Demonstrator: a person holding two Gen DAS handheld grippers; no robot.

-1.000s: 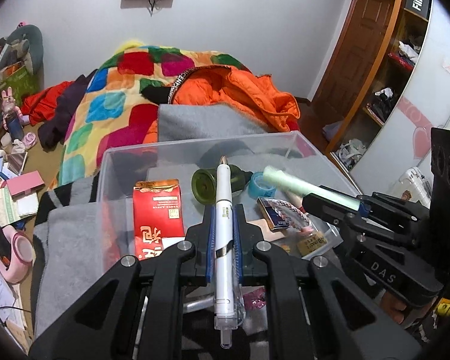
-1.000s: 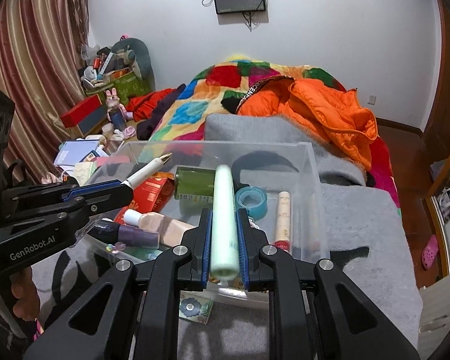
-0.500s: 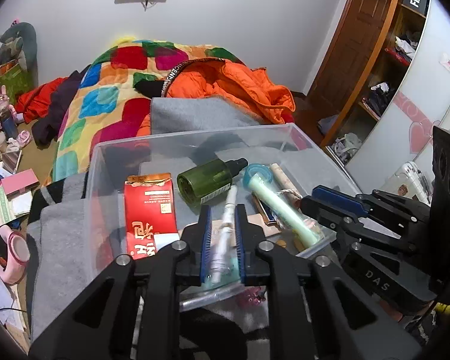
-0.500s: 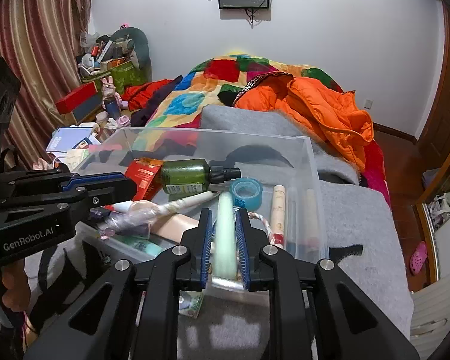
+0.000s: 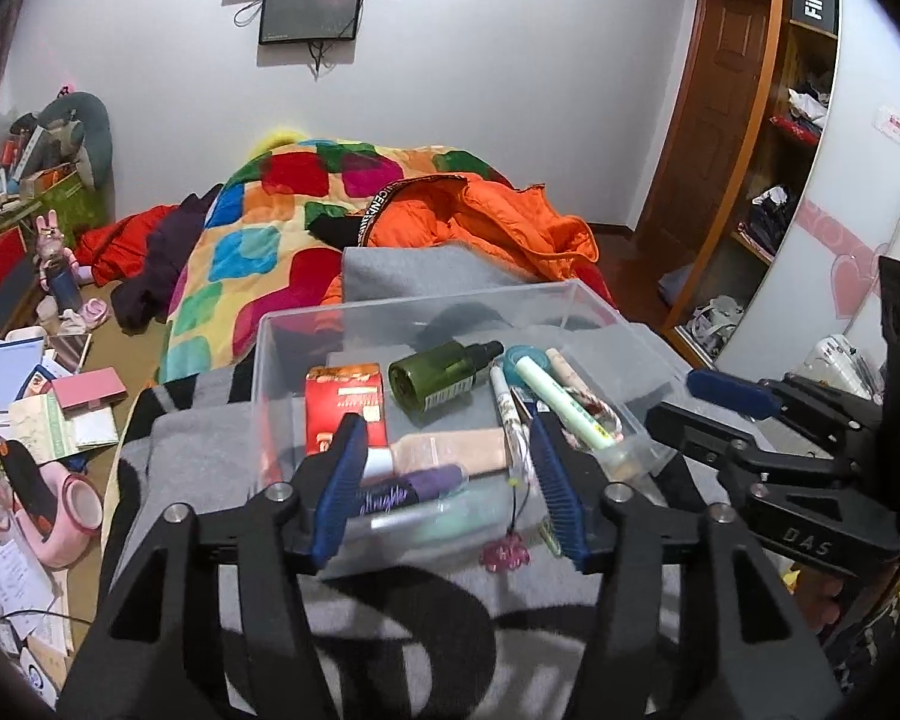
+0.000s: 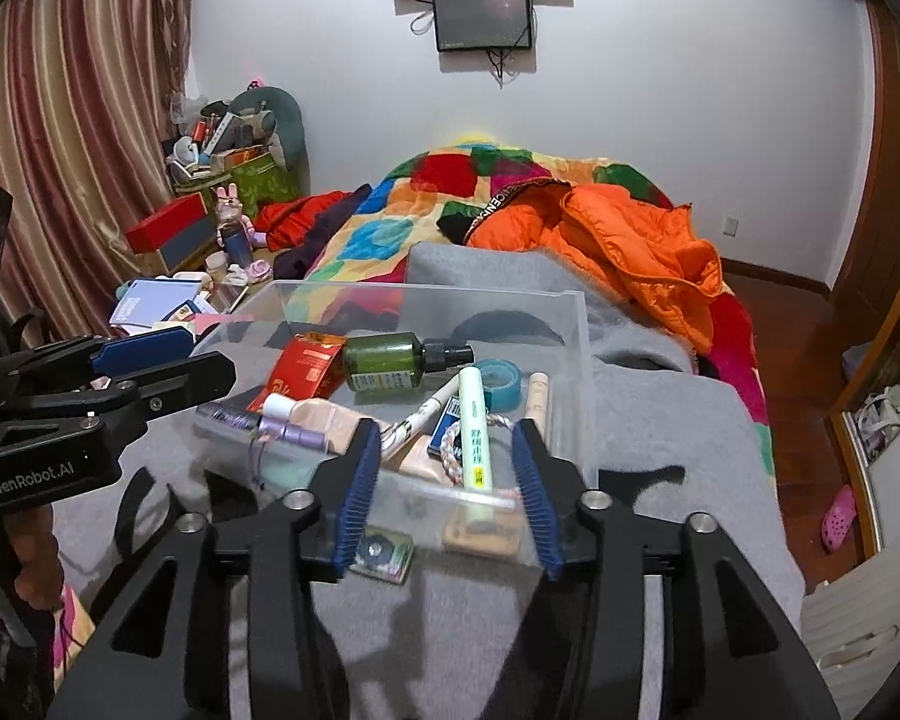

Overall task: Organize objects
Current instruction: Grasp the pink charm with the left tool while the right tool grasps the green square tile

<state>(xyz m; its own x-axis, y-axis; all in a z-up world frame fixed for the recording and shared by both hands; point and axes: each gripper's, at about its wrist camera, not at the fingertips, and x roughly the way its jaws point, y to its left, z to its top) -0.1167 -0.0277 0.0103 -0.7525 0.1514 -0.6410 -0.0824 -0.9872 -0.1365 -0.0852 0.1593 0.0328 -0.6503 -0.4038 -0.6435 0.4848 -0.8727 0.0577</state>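
Grey blanket (image 6: 660, 420) under clear plastic bin (image 6: 576, 360); left gripper (image 5: 444, 474) and right gripper (image 6: 447, 474) jaws opening, apparently empty; pale green tube (image 6: 473, 426) inside bin.

"GenRobot.AI" on left gripper (image 6: 168, 360); "DAS" on right gripper (image 5: 729, 396).

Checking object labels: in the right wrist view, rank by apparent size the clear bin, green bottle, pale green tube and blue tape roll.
1. clear bin
2. green bottle and pale green tube: alike, unranked
3. blue tape roll

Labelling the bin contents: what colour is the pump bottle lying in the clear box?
Dark olive green bottle with a black pump top, clearest in the right wrist view.
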